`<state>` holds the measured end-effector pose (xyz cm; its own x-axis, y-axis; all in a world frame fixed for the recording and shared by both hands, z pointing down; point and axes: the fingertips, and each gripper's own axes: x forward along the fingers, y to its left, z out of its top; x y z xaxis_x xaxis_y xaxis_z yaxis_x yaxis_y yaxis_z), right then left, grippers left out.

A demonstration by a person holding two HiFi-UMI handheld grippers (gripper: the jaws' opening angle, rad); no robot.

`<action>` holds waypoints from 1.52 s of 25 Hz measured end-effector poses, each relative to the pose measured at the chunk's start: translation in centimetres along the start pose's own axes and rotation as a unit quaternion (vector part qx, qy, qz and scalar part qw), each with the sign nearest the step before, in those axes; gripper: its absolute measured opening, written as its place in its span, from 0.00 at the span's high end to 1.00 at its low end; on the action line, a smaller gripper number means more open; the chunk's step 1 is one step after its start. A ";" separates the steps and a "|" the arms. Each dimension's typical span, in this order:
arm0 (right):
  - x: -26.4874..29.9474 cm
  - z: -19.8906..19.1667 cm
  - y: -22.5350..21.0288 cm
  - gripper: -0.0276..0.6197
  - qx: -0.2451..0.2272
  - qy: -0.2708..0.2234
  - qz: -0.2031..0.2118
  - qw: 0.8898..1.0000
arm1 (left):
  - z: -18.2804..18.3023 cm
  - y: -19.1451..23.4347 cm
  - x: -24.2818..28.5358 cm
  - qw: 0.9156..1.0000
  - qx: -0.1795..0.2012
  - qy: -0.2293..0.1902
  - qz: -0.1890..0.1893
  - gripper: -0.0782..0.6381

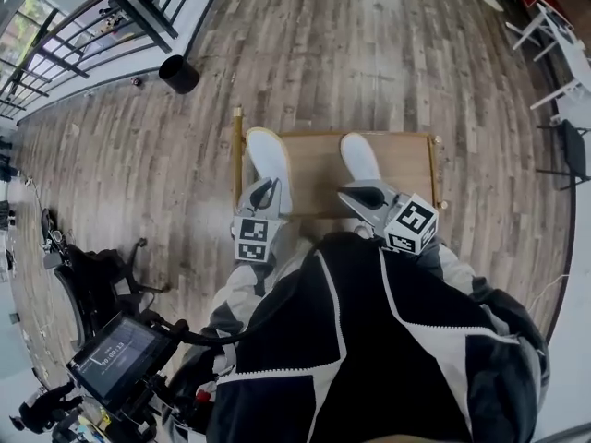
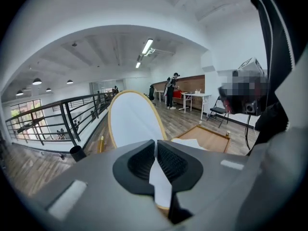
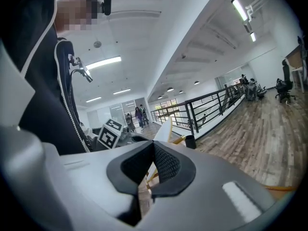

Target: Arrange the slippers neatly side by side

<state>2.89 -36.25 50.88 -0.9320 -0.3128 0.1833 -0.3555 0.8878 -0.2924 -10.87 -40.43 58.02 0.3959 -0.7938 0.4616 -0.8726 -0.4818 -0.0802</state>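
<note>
1. Head view gives me the layout. The wooden tray (image 1: 316, 175) lies on the plank floor, with the left slipper (image 1: 266, 160) over its left edge and the right slipper (image 1: 357, 155) over its middle. The two lie well apart, toes pointing away from me.
2. From that view, the left gripper (image 1: 261, 192) sits at the heel of the left slipper and the right gripper (image 1: 362, 195) at the heel of the right one, both on the tray's near side. I cannot read the jaws from up there.
3. Left gripper view settles that claw: the pads are pinched narrow on a thin white edge of the left slipper. Its pale sole, rimmed in tan, stands tilted up in front of the lens, which the head view does not reveal. The tray shows to the right of it.
4. Right gripper view shows those pads pressed almost together on the right slipper's thin edge, with the slipper seen edge-on above them.
5. Only the right gripper view catches the left gripper's marker cube (image 3: 112, 134).
6. A black bin (image 1: 178, 74) stands beyond the tray's far left corner.
</note>
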 end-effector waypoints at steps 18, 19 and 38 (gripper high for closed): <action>-5.6 -1.6 -2.1 0.95 0.028 0.009 -0.106 0.994 | -15.7 3.6 11.0 0.968 -0.099 0.232 -0.009 0.85; -5.8 -1.7 -2.1 0.95 0.029 0.010 -0.110 0.993 | -16.0 3.7 11.4 0.966 -0.108 0.235 -0.009 0.85; -8.7 -2.7 -2.6 0.95 0.047 0.021 -0.153 0.987 | -18.5 5.3 14.4 0.941 -0.215 0.261 0.026 0.70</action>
<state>12.10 -34.92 52.57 -0.7774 -0.5449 0.3142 -0.6261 0.7183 -0.3033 -15.07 -47.51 80.60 0.2527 -0.4680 0.8468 -0.9665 -0.1630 0.1983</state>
